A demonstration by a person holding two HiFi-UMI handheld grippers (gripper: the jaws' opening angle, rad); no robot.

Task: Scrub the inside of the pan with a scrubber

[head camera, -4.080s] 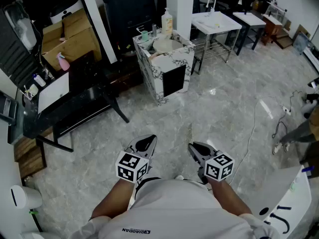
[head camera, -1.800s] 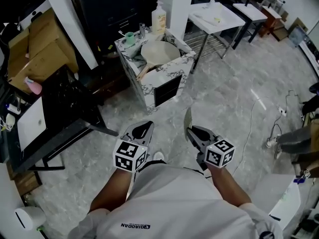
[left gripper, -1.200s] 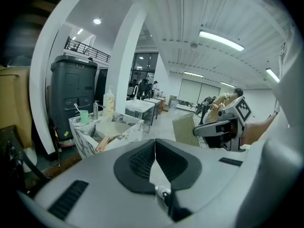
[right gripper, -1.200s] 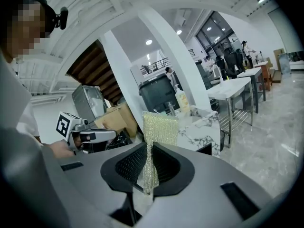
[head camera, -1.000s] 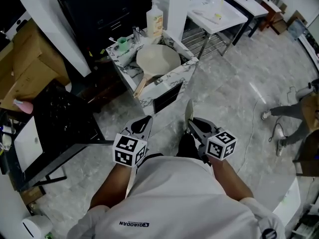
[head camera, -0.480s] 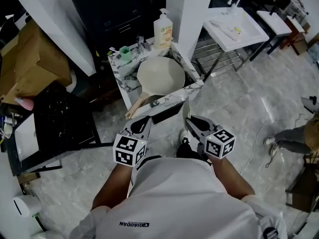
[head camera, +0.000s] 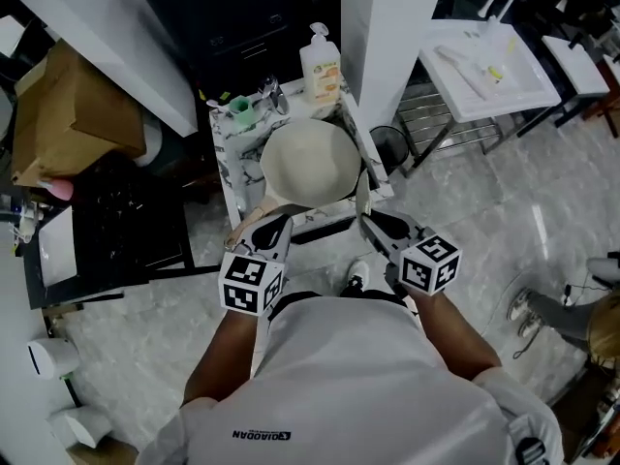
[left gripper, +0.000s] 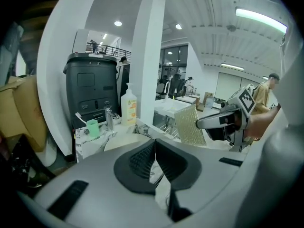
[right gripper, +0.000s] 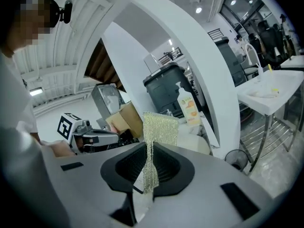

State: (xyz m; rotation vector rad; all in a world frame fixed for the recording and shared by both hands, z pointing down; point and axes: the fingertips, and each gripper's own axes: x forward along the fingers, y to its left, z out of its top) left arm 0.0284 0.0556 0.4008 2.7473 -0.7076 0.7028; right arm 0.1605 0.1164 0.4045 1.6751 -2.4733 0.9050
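A cream pan (head camera: 312, 163) lies in the sink of a small marble stand (head camera: 225, 158), its wooden handle pointing toward me. My right gripper (head camera: 371, 223) is shut on a thin mesh scrubber (head camera: 362, 194), which stands upright from the jaws just short of the pan's near rim. The right gripper view shows the scrubber (right gripper: 159, 127) pinched between the pads, with the pan (right gripper: 192, 137) beyond. My left gripper (head camera: 276, 226) is shut and holds nothing, close to the handle end. In the left gripper view the jaws (left gripper: 155, 148) meet, and the pan (left gripper: 123, 141) and scrubber (left gripper: 190, 126) lie ahead.
A soap bottle (head camera: 321, 64), a tap (head camera: 270, 93) and a green cup (head camera: 239, 116) stand at the back of the stand. A white pillar (head camera: 387, 27) rises right behind it. A cardboard box (head camera: 73, 114) and black rack (head camera: 126, 221) are left, a white sink table (head camera: 484, 66) right.
I have walked up to the marble stand, so the pan has come from far ahead to just beyond both grippers. The scrubber stays held in the right gripper.
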